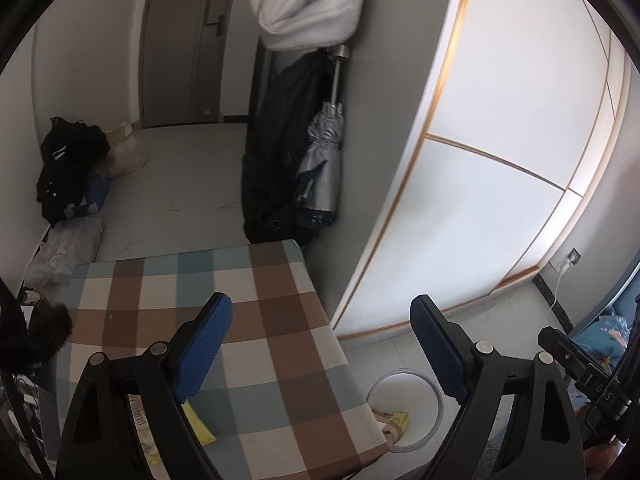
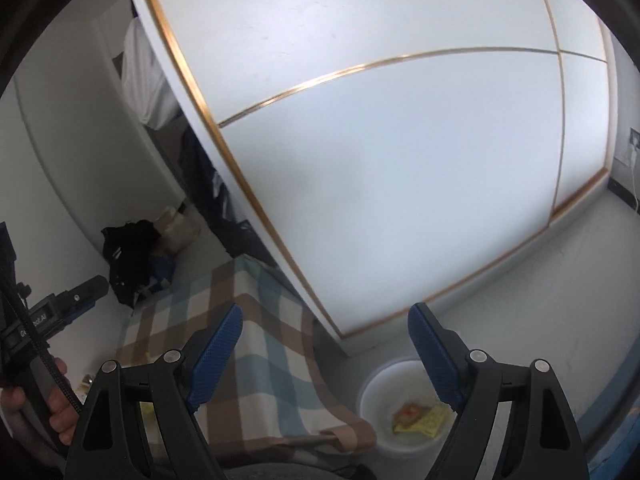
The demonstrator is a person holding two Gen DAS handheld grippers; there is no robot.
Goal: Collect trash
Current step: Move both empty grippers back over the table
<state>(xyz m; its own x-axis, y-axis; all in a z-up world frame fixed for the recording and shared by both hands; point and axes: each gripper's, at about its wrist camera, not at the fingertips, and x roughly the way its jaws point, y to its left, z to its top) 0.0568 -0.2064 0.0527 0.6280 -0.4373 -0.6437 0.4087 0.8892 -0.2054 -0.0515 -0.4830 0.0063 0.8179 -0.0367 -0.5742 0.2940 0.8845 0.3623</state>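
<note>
I am holding both tongs apart with nothing between the blue pads. In the left wrist view the left tongs (image 1: 322, 346) are hanging over the checked desk (image 1: 256, 320), the left pad over the cloth and the right pad past the desk's right edge, above the floor (image 1: 192, 184). Just under the left pad a yellow wrapper (image 1: 197, 424) is lying on the desk at the lower left of the frame, beside a printed packet (image 1: 141, 424) half hidden by the tongs' frame.

In the right wrist view the right tongs (image 2: 325, 354) are pointing down at the gap between the desk and the white bin (image 2: 378, 396), which is standing on the floor at the lower middle, close to the cloth's hanging corner. Inside the bin an orange wrapper (image 2: 408, 414) and a yellow packet (image 2: 430, 422) are lying touching each other on the bottom. The same bin is showing at the lower right of the left wrist view.

Farther out, the white wardrobe (image 2: 380, 160) with gold trim is filling the upper right of both views. At the lower left edge of the right wrist view a hand (image 2: 56, 408) is gripping the handle of the other tongs. In the left wrist view, black bags (image 1: 72, 168) and a clear plastic bag (image 1: 68, 252) are sitting along the left wall, a grey umbrella (image 1: 322, 168) is leaning at the middle, and a door (image 1: 188, 40) is standing shut at the upper left.
</note>
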